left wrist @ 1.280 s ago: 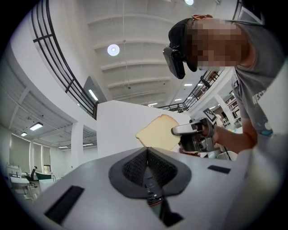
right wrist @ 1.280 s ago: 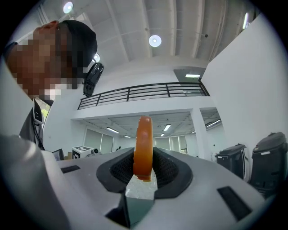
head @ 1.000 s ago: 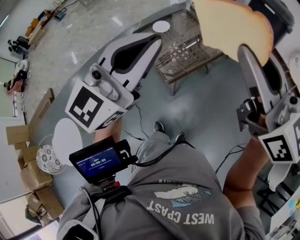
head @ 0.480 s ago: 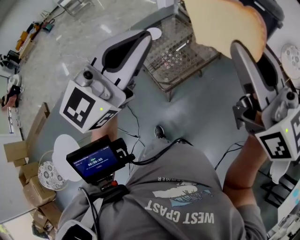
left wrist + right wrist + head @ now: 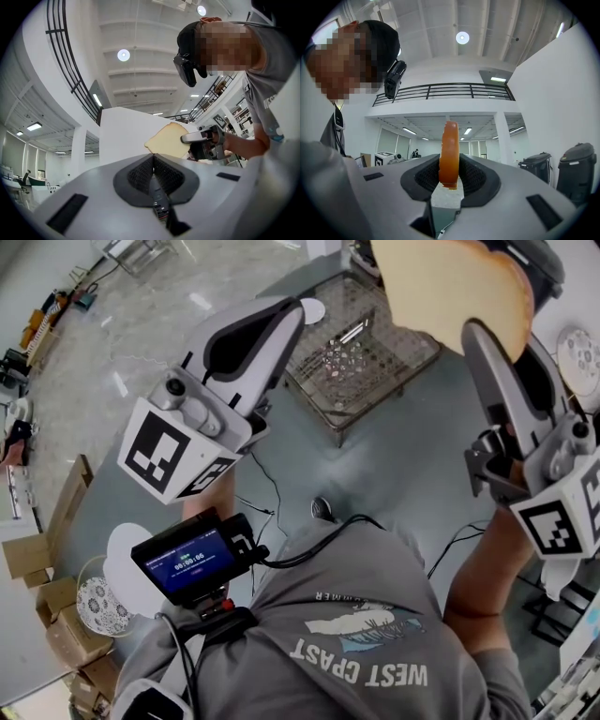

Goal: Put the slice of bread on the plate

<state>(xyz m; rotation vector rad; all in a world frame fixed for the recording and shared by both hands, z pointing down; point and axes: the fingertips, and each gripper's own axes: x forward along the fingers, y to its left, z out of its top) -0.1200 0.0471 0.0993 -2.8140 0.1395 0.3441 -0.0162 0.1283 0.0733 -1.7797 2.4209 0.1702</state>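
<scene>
Right gripper (image 5: 450, 183): clamped on the slice of bread (image 5: 450, 150). The pads press both faces, and the slice stands upright and edge-on between them. In the head view the bread is held raised, overlapping the far right corner of a wire rack (image 5: 361, 348). Left gripper (image 5: 153, 178): jaws pressed together, nothing between them. A white plate (image 5: 312, 307) lies just beside the rack's far left corner, with no bread on it.

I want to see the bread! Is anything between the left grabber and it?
No. In the left gripper view, the left gripper looks straight at the slice of bread held by the right gripper, with only air between them.
</scene>
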